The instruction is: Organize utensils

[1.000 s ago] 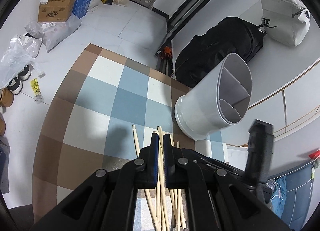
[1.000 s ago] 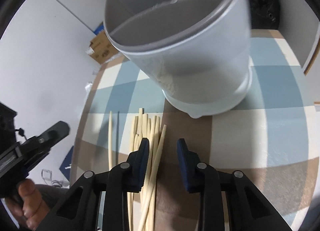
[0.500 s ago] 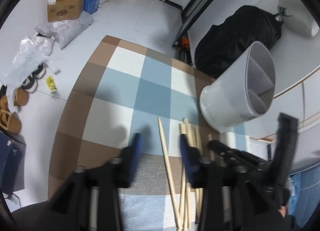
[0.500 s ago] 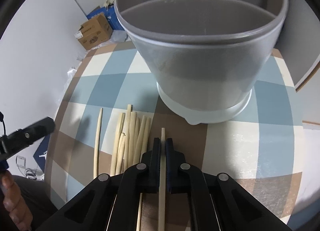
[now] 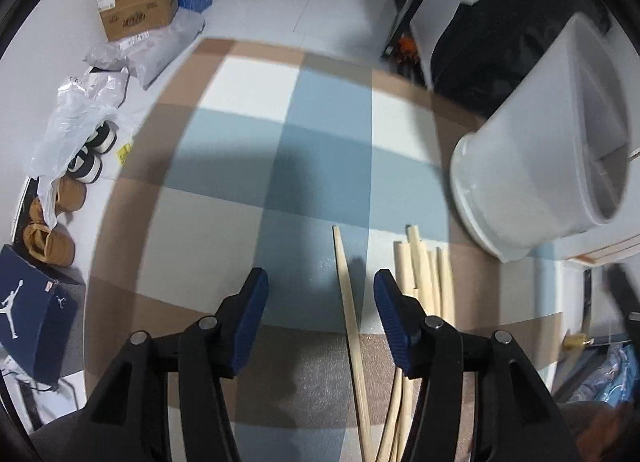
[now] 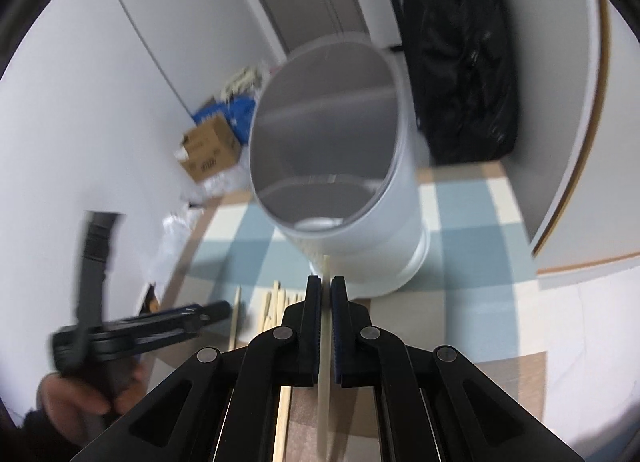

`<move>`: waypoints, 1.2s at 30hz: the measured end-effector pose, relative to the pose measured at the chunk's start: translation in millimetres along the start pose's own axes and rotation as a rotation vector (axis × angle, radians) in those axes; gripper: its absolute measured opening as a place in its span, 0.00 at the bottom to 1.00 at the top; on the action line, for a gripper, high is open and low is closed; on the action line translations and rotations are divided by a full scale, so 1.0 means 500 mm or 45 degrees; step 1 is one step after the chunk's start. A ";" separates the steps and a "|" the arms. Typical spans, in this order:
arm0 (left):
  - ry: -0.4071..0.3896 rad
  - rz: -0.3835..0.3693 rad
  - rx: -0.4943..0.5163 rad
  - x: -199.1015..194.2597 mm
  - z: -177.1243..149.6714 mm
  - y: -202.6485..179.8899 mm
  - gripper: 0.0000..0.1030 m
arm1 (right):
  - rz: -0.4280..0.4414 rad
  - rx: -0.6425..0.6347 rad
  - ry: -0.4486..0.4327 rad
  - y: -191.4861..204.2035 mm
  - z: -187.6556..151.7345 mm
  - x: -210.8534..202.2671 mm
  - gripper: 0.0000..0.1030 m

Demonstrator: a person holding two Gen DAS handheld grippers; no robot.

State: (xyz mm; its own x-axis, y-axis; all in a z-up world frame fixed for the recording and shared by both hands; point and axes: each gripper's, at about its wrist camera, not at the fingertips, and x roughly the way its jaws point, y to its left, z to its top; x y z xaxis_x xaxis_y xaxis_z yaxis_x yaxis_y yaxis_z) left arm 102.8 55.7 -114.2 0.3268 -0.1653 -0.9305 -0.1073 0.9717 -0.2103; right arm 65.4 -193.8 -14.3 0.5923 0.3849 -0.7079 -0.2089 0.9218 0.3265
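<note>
A white divided utensil holder (image 5: 540,166) stands on the checked tablecloth (image 5: 248,102). Pale wooden chopsticks (image 5: 424,274) lie bunched in front of it. One single chopstick (image 5: 348,302) lies apart, between the fingers of my left gripper (image 5: 320,276), close to the right one. That gripper points down at the cloth, its jaws opening and pressing on nothing. My right gripper (image 6: 326,282) is shut on a chopstick (image 6: 325,342), held above the table with its tip toward the holder (image 6: 360,230). The left gripper (image 6: 216,310) and a hand (image 6: 80,398) appear blurred at the left there.
A black backpack (image 5: 500,42) sits behind the holder. On the floor to the left are cardboard boxes (image 5: 136,10), plastic bags (image 5: 80,114), shoes (image 5: 52,230) and a blue shoebox (image 5: 32,314). A white rounded surface (image 6: 576,142) borders the table on the right.
My left gripper let go of the chopsticks, opened wide and tilted down over the cloth. My right gripper shut on one chopstick and lifted it toward the holder.
</note>
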 end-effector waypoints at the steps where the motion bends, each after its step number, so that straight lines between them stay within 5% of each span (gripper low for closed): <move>1: -0.010 0.032 0.026 -0.003 -0.001 -0.007 0.48 | 0.004 0.007 -0.022 -0.002 0.002 -0.005 0.04; 5: -0.001 0.132 0.073 0.003 -0.008 -0.023 0.38 | 0.026 0.052 -0.093 -0.013 0.006 -0.017 0.04; 7: -0.017 0.180 0.091 0.004 -0.010 -0.028 0.07 | 0.029 0.060 -0.119 -0.016 0.008 -0.025 0.04; 8: -0.014 0.170 0.089 0.005 -0.009 -0.027 0.03 | 0.033 0.063 -0.135 -0.018 0.008 -0.031 0.04; 15: -0.067 0.099 0.013 -0.004 -0.005 -0.018 0.01 | 0.048 0.070 -0.248 -0.022 0.019 -0.075 0.04; 24: -0.358 -0.047 -0.088 -0.130 0.006 0.007 0.01 | 0.058 0.052 -0.341 -0.012 0.030 -0.100 0.04; 36: -0.655 -0.258 -0.001 -0.283 0.050 -0.048 0.01 | 0.088 -0.061 -0.559 0.036 0.122 -0.181 0.04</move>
State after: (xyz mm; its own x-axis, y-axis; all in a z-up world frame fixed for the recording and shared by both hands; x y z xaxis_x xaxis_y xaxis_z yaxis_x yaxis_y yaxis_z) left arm 82.8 59.9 30.1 0.7577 -0.2453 -0.6047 0.0050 0.9289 -0.3704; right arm 55.7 -214.9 93.6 0.8477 0.3996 -0.3488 -0.2894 0.8996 0.3272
